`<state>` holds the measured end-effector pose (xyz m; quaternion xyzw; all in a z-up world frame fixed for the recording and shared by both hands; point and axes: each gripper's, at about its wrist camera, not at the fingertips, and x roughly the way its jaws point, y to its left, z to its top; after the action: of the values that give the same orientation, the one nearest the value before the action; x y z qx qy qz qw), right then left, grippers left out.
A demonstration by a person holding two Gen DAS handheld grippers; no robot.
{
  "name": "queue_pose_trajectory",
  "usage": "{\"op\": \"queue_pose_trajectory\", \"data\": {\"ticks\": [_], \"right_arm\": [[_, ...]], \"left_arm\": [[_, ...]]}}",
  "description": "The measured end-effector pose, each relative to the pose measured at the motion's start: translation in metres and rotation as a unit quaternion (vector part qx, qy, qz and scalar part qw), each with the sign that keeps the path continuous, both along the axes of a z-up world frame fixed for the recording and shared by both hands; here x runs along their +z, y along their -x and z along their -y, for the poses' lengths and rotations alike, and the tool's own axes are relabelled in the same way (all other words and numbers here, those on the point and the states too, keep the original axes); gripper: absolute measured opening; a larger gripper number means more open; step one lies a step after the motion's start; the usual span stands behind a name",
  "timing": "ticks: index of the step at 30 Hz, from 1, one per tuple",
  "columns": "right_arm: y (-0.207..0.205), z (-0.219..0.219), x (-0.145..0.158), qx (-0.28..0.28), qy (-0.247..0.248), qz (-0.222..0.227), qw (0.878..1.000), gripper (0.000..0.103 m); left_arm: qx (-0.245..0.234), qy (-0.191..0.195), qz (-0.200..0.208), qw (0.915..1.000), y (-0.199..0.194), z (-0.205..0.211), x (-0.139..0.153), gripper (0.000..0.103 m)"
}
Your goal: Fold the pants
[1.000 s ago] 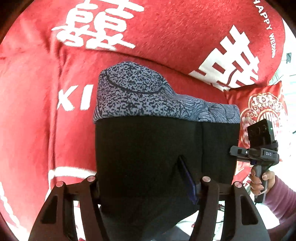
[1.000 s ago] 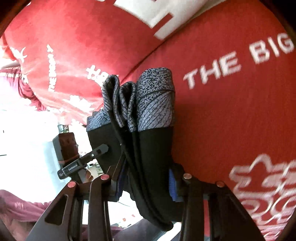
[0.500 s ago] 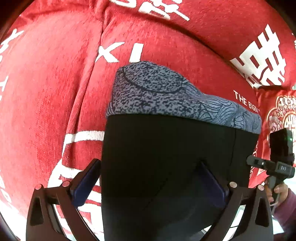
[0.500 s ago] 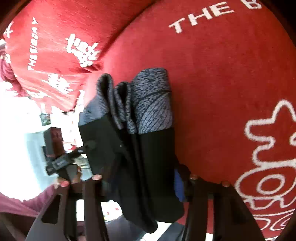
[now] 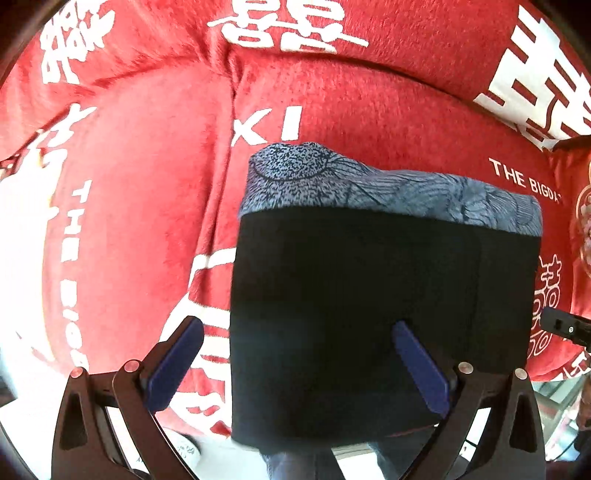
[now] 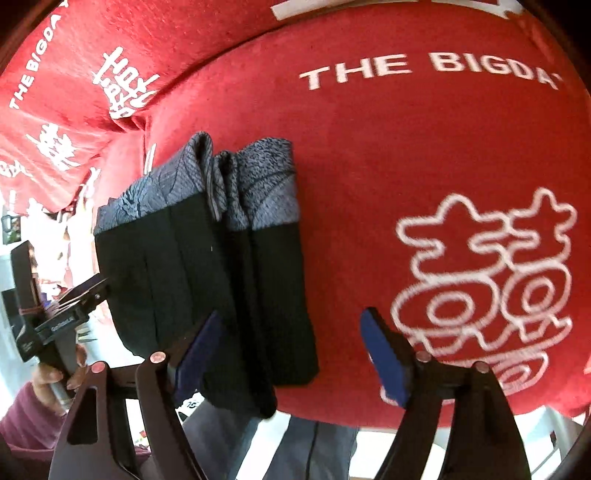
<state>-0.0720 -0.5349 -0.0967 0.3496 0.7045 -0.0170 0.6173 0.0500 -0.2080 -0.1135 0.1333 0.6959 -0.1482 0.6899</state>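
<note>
The folded black pants [image 5: 373, 302] with a grey-blue patterned waistband lie as a compact bundle on the red sofa seat, near its front edge. They also show in the right wrist view [image 6: 218, 280] with several stacked layers. My left gripper [image 5: 295, 365] is open, its jaws spread wide at the bundle's near edge, holding nothing. My right gripper [image 6: 291, 354] is open too; its left pad lies against the bundle's near end, its right pad is over bare cushion. The left gripper's body shows at the left of the right wrist view [image 6: 55, 314].
The sofa cushion [image 6: 424, 155] is red plush with white lettering and characters. A seam [image 5: 225, 155] between two seat cushions runs left of the pants. The backrest [image 5: 369, 33] rises behind. The seat's front edge and floor lie just below both grippers.
Both grippers have opened and let go of the pants, which went down from hanging in the air and now rest on the seat cushion.
</note>
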Motion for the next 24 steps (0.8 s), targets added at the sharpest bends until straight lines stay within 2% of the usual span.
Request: {"op": "queue_pose_trajectory", "data": {"ticks": [4, 8, 11, 14, 19, 24], "right_arm": [[0.01, 0.0, 0.015, 0.006, 0.035, -0.018, 0.999, 0.081], [0.016, -0.003, 0.031, 0.004, 0.056, -0.023, 0.998, 0.081], [0.02, -0.008, 0.044, -0.005, 0.063, -0.024, 0.998, 0.081], [0.022, -0.02, 0.056, -0.012, 0.07, -0.02, 0.997, 0.081], [0.025, -0.053, 0.079, -0.003, 0.084, -0.012, 0.996, 0.081], [0.026, -0.077, 0.103, -0.004, 0.098, -0.003, 0.995, 0.081]], "left_arm": [[0.013, -0.021, 0.013, 0.9996, 0.012, -0.007, 0.016, 0.103], [0.004, -0.06, 0.02, 0.998, 0.024, -0.008, 0.022, 0.103], [-0.003, -0.072, 0.021, 0.9972, 0.029, -0.011, 0.028, 0.103], [-0.011, -0.065, 0.022, 0.9976, 0.032, -0.012, 0.041, 0.103], [-0.044, -0.053, 0.05, 0.9964, 0.042, -0.007, 0.073, 0.103], [-0.044, -0.025, 0.061, 0.9969, 0.053, -0.012, 0.1, 0.103]]}}
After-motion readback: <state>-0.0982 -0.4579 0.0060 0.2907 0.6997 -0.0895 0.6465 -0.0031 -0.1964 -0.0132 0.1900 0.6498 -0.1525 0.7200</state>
